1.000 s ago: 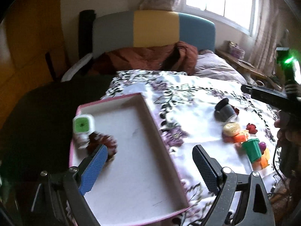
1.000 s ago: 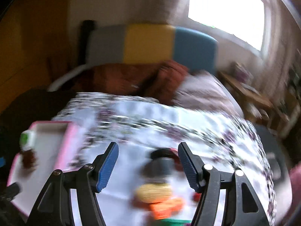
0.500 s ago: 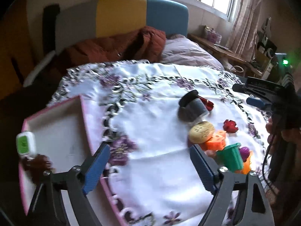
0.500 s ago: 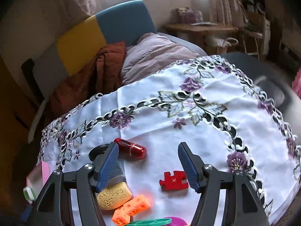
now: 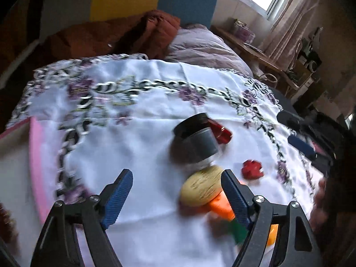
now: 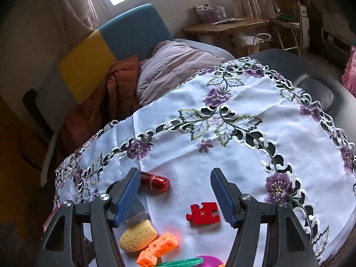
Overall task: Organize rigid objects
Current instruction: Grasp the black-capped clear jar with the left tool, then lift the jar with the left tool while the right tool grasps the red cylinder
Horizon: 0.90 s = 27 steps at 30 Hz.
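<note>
The left gripper point(image 5: 176, 190) hangs over the toy cluster on the tabletop point(image 5: 142, 146), jaws closing on nothing yet. The yellow block point(image 5: 201, 191) touches the orange block point(image 5: 220, 205); a pinch could knock both. The right gripper point(image 6: 174, 197) hovers with jaws apart above the red puzzle piece point(image 6: 203, 213).

Both mounted behind the tools, angled down close over the white floral cloth point(image 6: 222, 155); shared between them: red puzzle piece point(image 5: 252, 169), yellow block point(image 6: 135, 237), headboard point(image 5: 187, 2).
</note>
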Available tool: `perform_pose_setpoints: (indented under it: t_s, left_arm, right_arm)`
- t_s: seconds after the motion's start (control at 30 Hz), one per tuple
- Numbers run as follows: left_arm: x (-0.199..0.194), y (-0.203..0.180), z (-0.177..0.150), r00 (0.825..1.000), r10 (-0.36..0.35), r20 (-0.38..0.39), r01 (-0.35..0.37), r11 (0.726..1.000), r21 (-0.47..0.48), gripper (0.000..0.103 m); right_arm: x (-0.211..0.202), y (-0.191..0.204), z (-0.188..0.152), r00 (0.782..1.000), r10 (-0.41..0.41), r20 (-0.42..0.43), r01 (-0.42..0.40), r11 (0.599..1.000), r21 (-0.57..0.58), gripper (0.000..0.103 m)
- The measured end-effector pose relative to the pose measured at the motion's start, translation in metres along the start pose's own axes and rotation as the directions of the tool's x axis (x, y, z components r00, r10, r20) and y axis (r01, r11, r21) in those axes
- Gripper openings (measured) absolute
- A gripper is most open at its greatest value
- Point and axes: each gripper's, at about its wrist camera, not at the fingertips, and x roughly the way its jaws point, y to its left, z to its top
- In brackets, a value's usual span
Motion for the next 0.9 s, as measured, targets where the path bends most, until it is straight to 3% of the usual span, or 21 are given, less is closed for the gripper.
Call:
perform_pose_setpoints:
  t_s: [0.23, 0.47, 0.57, 0.73, 0.9]
  left_arm:
    - [0.05, -0.011, 0.028, 0.997, -0.017, -0.073, 0.012, 0.998, -0.068, 0.077]
    - [0.076, -0.015, 0.039, 0.997, -0.001, -0.077, -0.006, 0.997, -0.083, 0.072]
    - [0.086, -0.014, 0.041, 0.997, 0.006, -0.083, -0.012, 0.997, -0.074, 0.046]
    - [0.069, -0.002, 0.035, 1.0, 0.0, -0.014, 0.0, 0.999, -0.046, 0.044]
    - [0.021, 0.016, 0.006, 0.997, 0.036, 0.061, -0.038, 0.999, 0.027, 0.044]
  right_arm:
    - [0.0, -0.003, 0.001, 1.0, 0.026, -0.009, -0.026, 0.999, 0.024, 0.067]
    - [0.004, -0.006, 0.002, 0.999, 0.047, -0.026, -0.045, 0.998, 0.049, 0.067]
    - [0.004, -0.006, 0.001, 0.999, 0.045, -0.024, -0.043, 0.998, 0.048, 0.067]
    - [0.007, -0.007, 0.001, 0.999, 0.04, -0.034, -0.038, 0.998, 0.044, 0.067]
    - [0.007, -0.007, 0.001, 0.998, 0.054, -0.04, -0.052, 0.997, 0.048, 0.067]
